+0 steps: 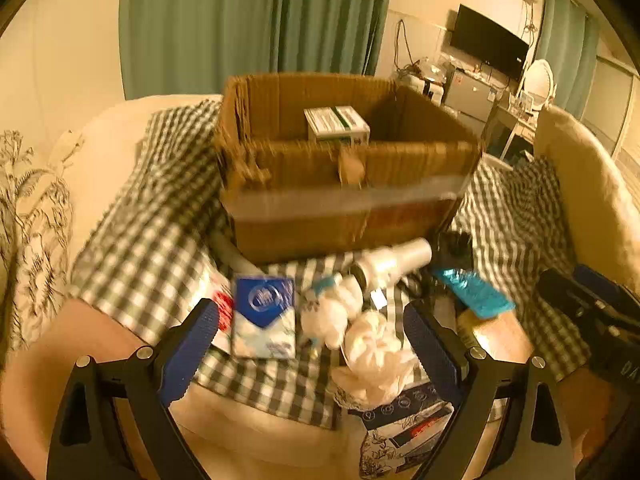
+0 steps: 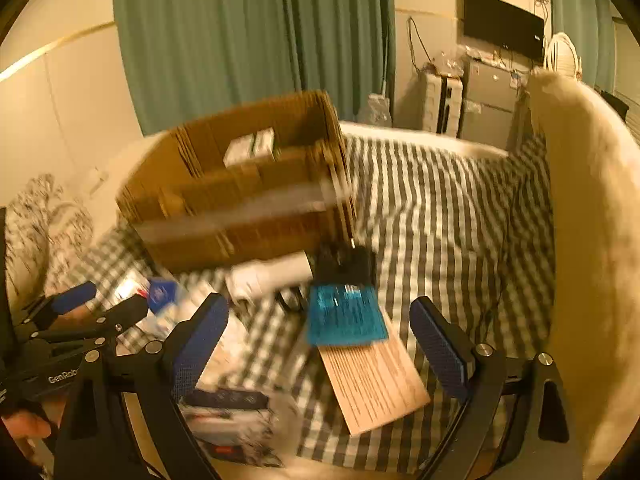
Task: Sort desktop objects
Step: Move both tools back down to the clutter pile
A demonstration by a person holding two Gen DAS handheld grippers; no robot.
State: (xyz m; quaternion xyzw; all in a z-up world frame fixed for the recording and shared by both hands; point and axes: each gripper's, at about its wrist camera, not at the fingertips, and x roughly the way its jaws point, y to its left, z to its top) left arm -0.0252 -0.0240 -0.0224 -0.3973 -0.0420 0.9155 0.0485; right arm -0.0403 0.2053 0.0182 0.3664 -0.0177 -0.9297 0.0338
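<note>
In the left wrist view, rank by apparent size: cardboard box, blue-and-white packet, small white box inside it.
1. cardboard box
2. blue-and-white packet, though nearer the camera
3. small white box, farther away, so true size is unsure

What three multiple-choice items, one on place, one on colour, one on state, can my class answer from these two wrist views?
1. Where is the white and green carton?
A. Inside the cardboard box
B. On the checked cloth
C. Under the curtain

2. What colour is the flat packet lying on the brown card?
A. Red
B. Turquoise blue
C. Yellow

3. How is the right gripper?
A. Shut on the packet
B. Shut on nothing
C. Open, holding nothing

Answers: 1 A, it sits within the box walls. 2 B, its wrapper shows turquoise. 3 C, its pads stand wide apart, touching nothing.
</note>
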